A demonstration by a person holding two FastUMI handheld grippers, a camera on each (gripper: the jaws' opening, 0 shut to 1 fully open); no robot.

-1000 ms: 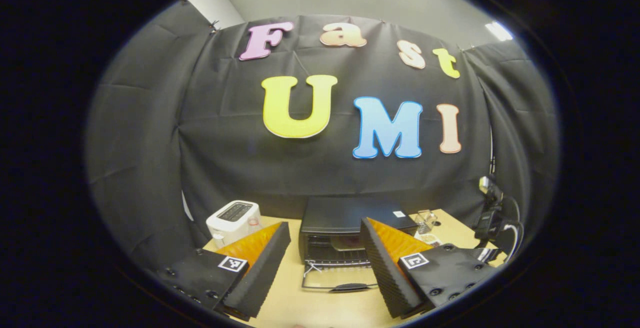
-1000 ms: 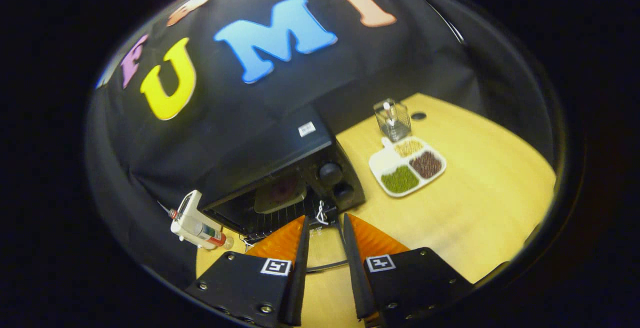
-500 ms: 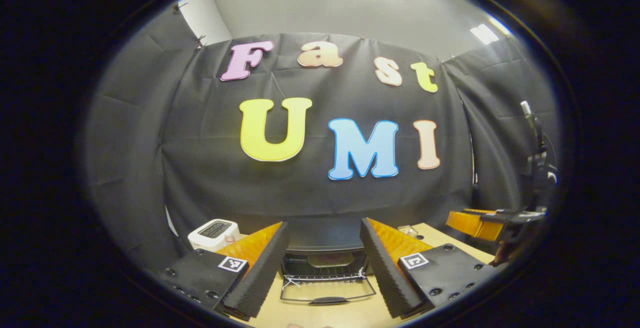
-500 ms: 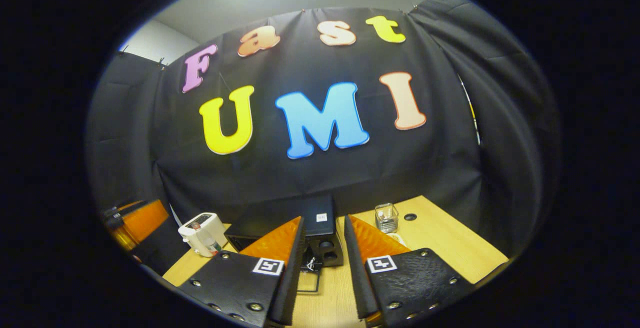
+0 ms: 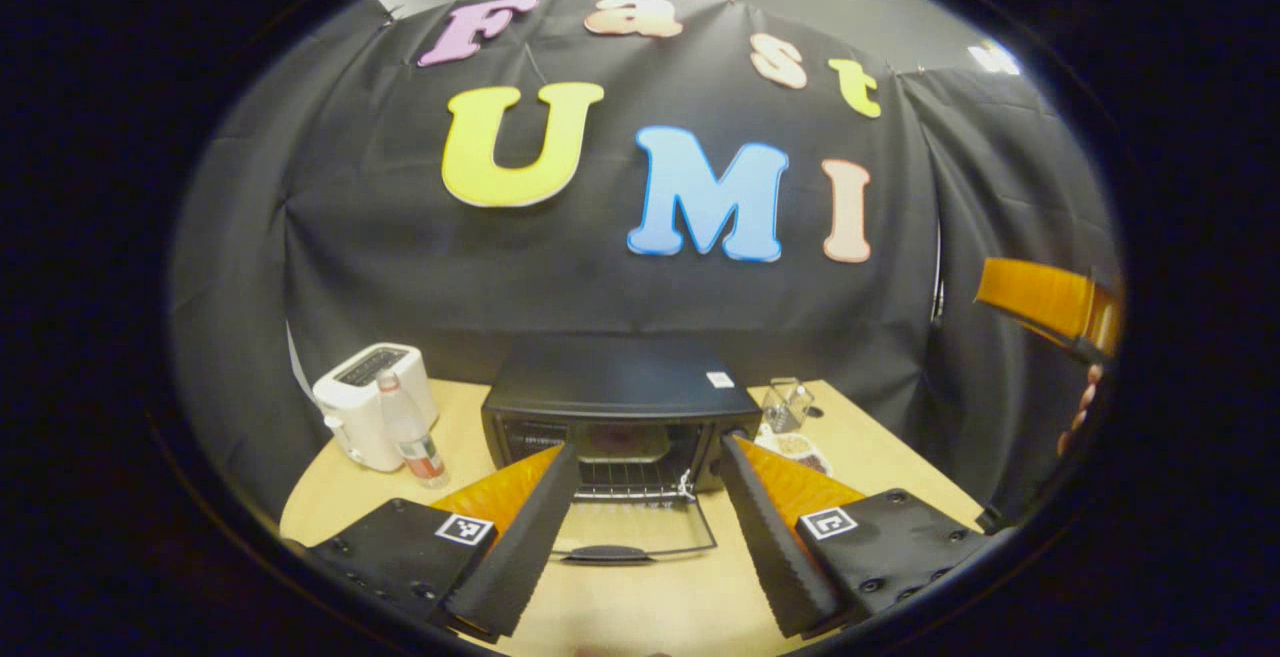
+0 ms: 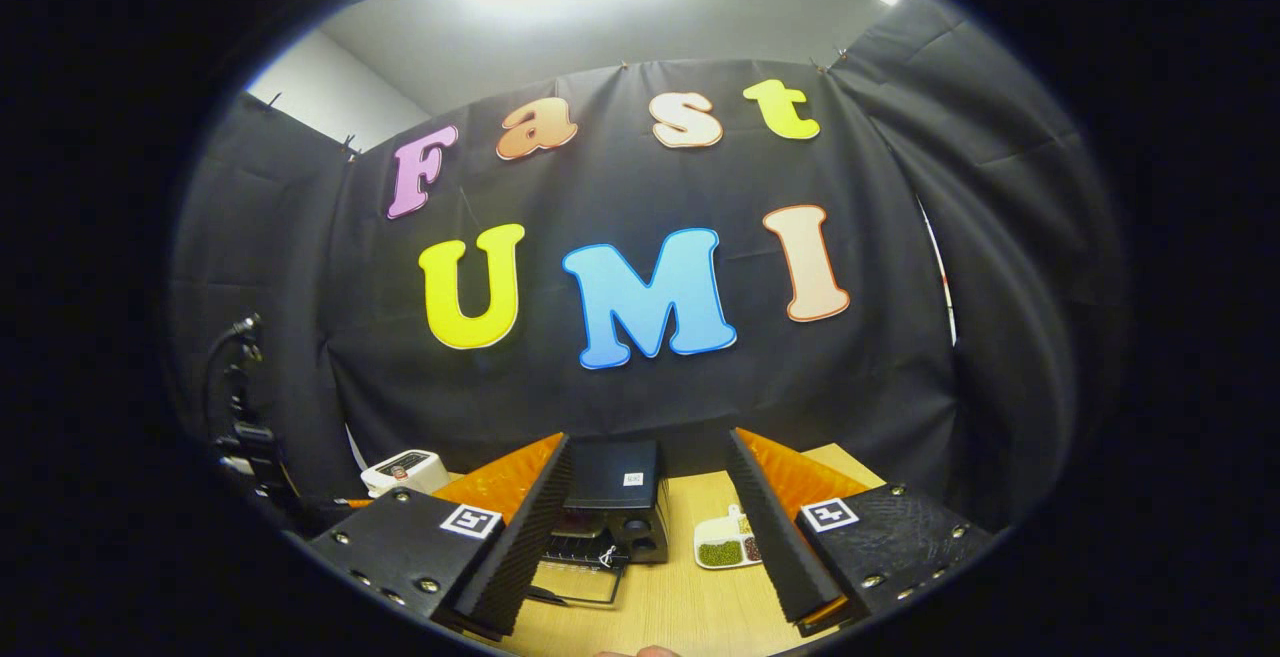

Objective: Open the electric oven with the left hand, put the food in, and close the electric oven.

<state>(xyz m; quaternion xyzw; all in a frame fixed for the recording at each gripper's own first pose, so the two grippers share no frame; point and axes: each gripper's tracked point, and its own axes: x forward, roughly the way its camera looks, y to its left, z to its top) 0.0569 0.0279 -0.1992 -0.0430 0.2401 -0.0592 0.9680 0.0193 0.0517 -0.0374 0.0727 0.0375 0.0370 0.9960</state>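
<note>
White toaster (image 5: 362, 405), bottle (image 5: 411, 433) touching it; glass jar (image 5: 788, 403).

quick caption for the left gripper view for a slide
Open left gripper faces the electric oven, its door folded down onto the table, toaster at left.

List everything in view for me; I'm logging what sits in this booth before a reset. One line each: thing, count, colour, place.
oven: 1, black, back middle of the table, door folded down open
toaster: 1, white, left of the oven
bottle: 1, clear with a red label, in front of the toaster
glass jar: 1, clear, right of the oven
divided dish: 1, white, holding green and brown grains, right of the oven
table: 1, light wood, under everything
left gripper: 1, open, holding nothing, in front of the oven door
right gripper: 1, open, holding nothing, raised above the table
fingers of a hand: at the right edge of the left gripper view
</note>
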